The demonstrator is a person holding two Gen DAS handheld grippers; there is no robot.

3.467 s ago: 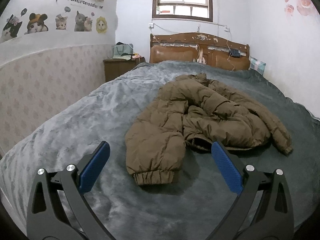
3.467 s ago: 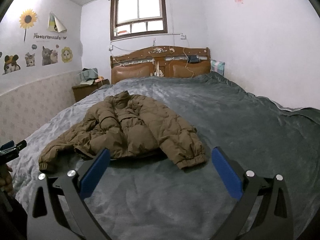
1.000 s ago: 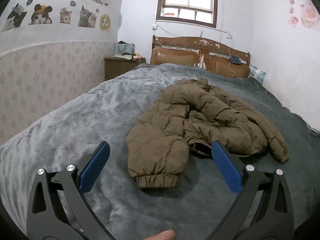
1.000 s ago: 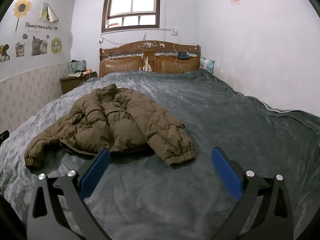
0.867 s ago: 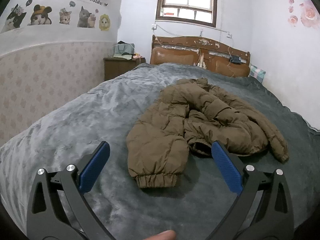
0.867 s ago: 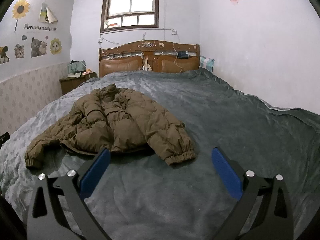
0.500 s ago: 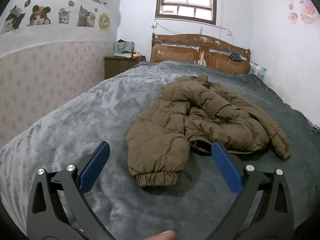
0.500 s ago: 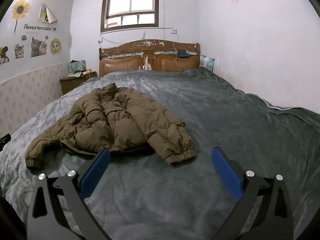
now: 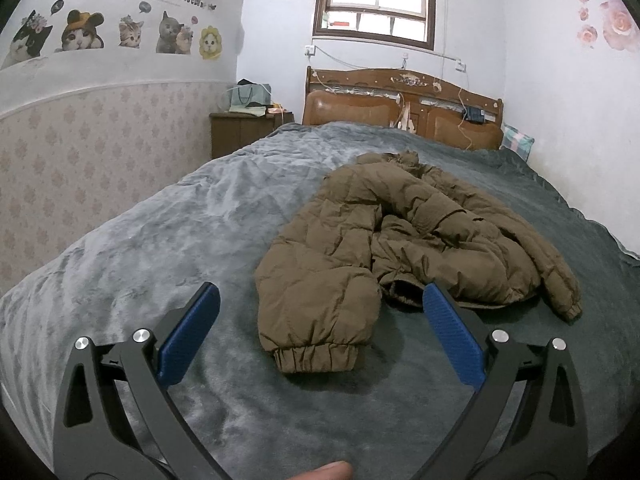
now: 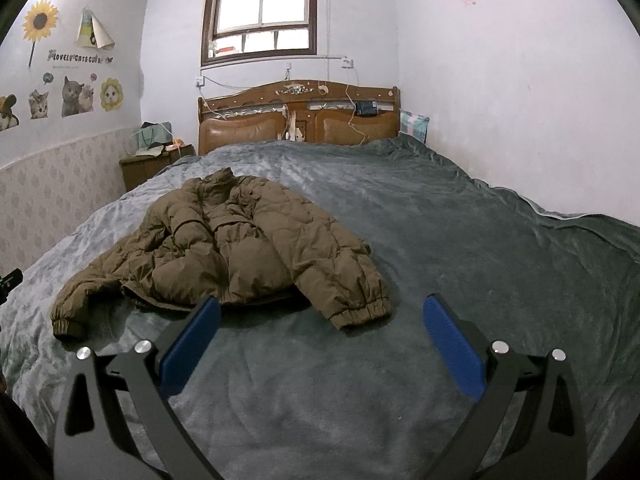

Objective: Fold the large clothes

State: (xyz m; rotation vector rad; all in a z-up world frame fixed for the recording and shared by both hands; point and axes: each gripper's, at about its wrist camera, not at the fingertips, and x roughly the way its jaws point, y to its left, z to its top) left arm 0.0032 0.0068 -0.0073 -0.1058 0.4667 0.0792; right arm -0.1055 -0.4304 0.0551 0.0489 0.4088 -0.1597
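Claws first: the left claw (image 9: 320,332) and the right claw (image 10: 320,340) both hover above the grey bed (image 9: 160,240), jaws spread wide and holding nothing. Just beyond the left one, at twelve o'clock, lies a sleeve cuff (image 9: 316,358) of the brown puffer jacket (image 9: 400,236); the other cuff (image 10: 360,312) sits at about twelve o'clock ahead of the right claw. The jacket is rumpled, sleeves splayed toward the foot, collar (image 10: 218,178) toward the headboard (image 10: 298,116). Folding seems not yet begun; this looks like the approach. Next, each claw likely needs to descend and pinch a cuff or hem edge, taking only the padded fabric and not the blanket beneath.
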